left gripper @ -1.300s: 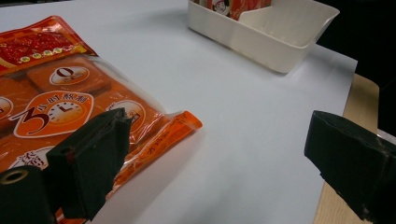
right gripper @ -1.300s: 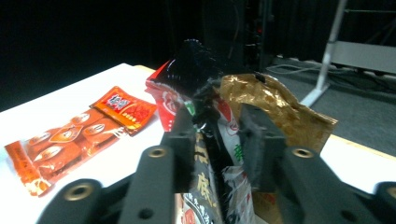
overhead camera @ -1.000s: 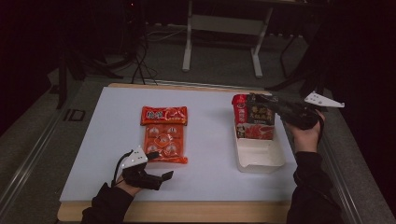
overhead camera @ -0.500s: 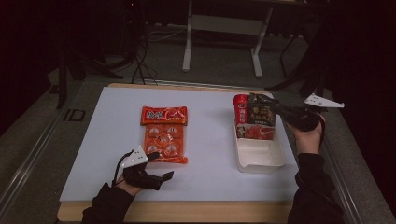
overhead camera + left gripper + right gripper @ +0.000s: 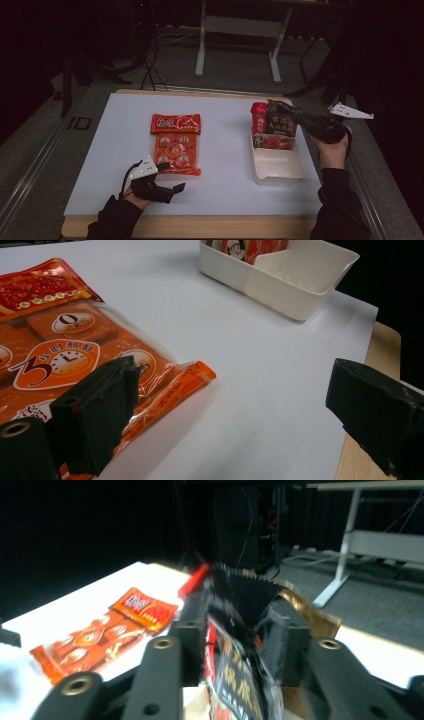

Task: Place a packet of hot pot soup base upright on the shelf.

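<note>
My right gripper (image 5: 294, 121) reaches in from the right over the far end of the white tray (image 5: 280, 178). A dark snack bag (image 5: 280, 125) stands upright between its jaws. In the right gripper view the crumpled bag (image 5: 240, 680) fills the gap of that gripper (image 5: 237, 615) and touches both jaws, which have just been opening. My left gripper (image 5: 172, 176) rests on the table near its front edge, open, with nothing between its fingers. Its left jaw lies over a corner of the orange packet (image 5: 60, 350), seen in the left gripper view (image 5: 232, 380).
The orange packet (image 5: 175, 145) lies flat at mid-table. A red packet (image 5: 258, 117) stands at the tray's far left corner, and another red pack (image 5: 274, 143) lies in the tray. The table's wooden front edge (image 5: 200, 227) is close to my left hand.
The right hand and the dark bag have shifted only slightly at the tray's far end. The left gripper has not moved.
</note>
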Demonstrator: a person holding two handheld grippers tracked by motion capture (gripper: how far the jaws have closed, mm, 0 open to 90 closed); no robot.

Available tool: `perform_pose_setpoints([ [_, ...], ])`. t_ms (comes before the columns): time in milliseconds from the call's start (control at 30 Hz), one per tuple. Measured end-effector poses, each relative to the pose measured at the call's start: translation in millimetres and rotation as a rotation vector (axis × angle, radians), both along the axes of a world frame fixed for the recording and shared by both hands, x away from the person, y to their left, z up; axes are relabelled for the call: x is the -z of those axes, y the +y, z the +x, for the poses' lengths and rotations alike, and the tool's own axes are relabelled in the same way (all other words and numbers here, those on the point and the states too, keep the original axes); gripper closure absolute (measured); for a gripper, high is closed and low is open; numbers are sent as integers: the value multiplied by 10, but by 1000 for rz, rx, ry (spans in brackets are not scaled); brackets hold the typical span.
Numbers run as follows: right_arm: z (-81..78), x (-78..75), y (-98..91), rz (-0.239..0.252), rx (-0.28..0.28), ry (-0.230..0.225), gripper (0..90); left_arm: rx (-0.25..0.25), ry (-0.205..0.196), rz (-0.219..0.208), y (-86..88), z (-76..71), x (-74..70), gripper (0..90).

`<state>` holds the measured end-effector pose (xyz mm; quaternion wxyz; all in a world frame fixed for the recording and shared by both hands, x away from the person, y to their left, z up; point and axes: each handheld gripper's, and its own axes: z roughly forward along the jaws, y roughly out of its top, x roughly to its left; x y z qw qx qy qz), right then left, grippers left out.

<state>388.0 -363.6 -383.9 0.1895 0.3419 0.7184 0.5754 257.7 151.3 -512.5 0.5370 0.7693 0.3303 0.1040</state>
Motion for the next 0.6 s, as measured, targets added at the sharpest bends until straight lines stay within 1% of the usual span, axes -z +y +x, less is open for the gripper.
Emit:
perform_pose_setpoints([
  [100,-35,-126,38,-9,8,-40,551,4,-11,-10,4,5,-5,67],
  [133,-55,-192,62,-11,10,-59,526,6,-13,-15,6,5,-8,67],
  [167,-71,-234,79,-14,12,-69,515,9,-13,-23,9,7,-10,68],
  [233,-120,-313,126,-5,-2,-92,496,5,-4,-31,16,7,-20,68],
  [267,-144,-337,147,-6,-5,-102,485,6,7,-38,22,10,-25,72],
  [300,-173,-363,175,-5,-10,-116,476,5,16,-33,30,14,-37,81],
  [333,-173,-363,175,-5,-10,-116,476,5,16,-33,30,14,-37,81],
  [367,-203,-382,214,4,-27,-119,460,0,13,-24,33,9,-52,81],
  [400,-234,-392,263,-3,-37,-124,446,-3,25,-18,35,10,-70,82],
  [433,-275,-389,338,-2,-62,-121,401,-4,33,-19,38,12,-82,82],
  [500,-275,-389,338,-2,-62,-121,401,1,29,-24,43,12,-97,82],
  [533,-336,-349,471,8,-95,-105,327,2,21,-29,68,12,-149,83],
  [567,-336,-349,471,8,-95,-105,327,2,21,-29,68,12,-149,83],
  [600,-369,-311,551,12,-112,-87,270,4,21,-28,88,19,-173,83],
])
